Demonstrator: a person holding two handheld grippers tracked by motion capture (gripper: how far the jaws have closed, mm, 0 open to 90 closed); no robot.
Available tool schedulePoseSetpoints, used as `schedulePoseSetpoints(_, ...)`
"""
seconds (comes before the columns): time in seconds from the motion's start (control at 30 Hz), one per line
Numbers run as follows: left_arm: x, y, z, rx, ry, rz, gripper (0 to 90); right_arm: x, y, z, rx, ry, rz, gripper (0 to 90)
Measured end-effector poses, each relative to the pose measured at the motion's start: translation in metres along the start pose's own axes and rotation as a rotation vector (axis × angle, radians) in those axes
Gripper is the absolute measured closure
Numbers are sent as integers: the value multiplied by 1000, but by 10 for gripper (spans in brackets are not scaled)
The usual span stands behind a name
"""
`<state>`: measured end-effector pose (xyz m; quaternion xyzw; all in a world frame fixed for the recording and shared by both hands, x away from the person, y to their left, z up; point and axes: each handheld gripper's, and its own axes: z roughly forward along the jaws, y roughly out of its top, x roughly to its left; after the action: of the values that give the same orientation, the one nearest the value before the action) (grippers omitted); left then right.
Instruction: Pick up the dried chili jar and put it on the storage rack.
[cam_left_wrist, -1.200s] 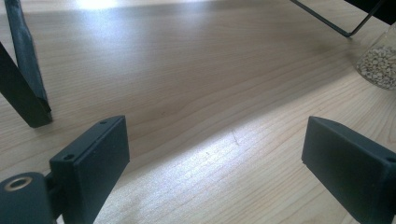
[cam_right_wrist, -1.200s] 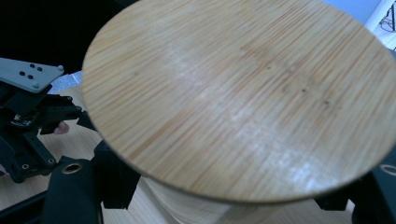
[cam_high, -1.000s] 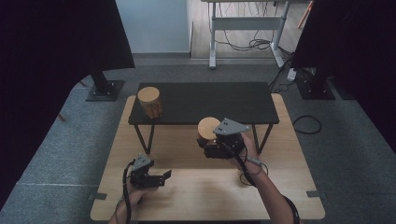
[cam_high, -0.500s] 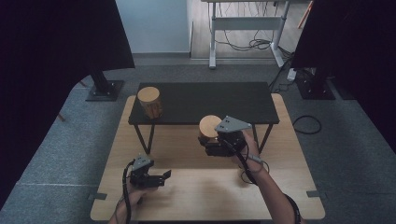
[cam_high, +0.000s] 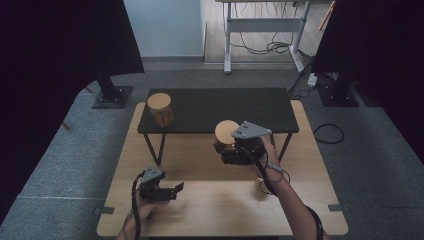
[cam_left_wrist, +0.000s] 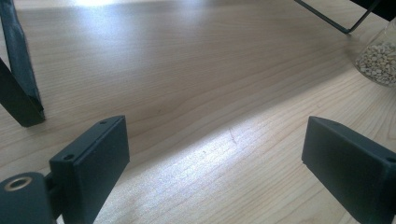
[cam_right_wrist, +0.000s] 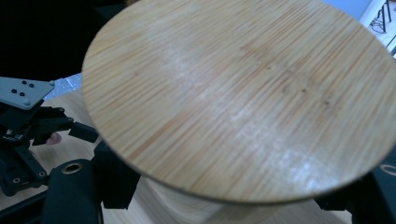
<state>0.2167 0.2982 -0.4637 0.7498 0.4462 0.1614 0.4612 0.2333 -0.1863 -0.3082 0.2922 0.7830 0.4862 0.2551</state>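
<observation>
The right tongs (cam_high: 226, 150) are clenched on a wooden lid (cam_high: 227, 132), held up just in front of the black shelf (cam_high: 220, 107) that stands on the bench (cam_high: 210, 210). In the right gripper view the lid (cam_right_wrist: 243, 98) hides most of both jaws and whatever lies beneath its disc. The left tongs (cam_high: 172, 189) rest released, near the shelf's left leg, nothing between the jaws. A wooden-lidded jar (cam_high: 160, 109) stands on the shelf's left end. A glass jar of pale grains (cam_left_wrist: 380, 58) is cut off by the picture's edge.
</observation>
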Motion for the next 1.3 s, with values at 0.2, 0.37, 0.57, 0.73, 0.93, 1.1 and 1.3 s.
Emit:
schedulePoseSetpoints(0.2, 0, 0, 0, 3, 1, 3, 68, -1, 5, 0, 3, -8, -1, 250)
schedulePoseSetpoints(0.37, 0, 0, -1, 0, 0, -2, 68, -2, 8, 0, 7, -10, -7, 250)
schedulePoseSetpoints(0.57, 0, 0, 0, 1, 0, -2, 69, -2, 8, 1, 8, -11, -8, 250)
schedulePoseSetpoints(0.73, 0, 0, 0, 5, 1, 0, 68, -2, 8, 1, 8, -10, -8, 250)
schedulePoseSetpoints(0.93, 0, 0, 0, 6, -1, 1, 68, -3, 11, 0, 10, -12, -10, 250)
schedulePoseSetpoints(1.1, 0, 0, 0, 7, -1, 0, 68, -3, 14, 0, 12, -21, -15, 250)
schedulePoseSetpoints(1.3, 0, 0, 0, 6, 1, 1, 68, -4, 20, 0, 14, -21, -28, 250)
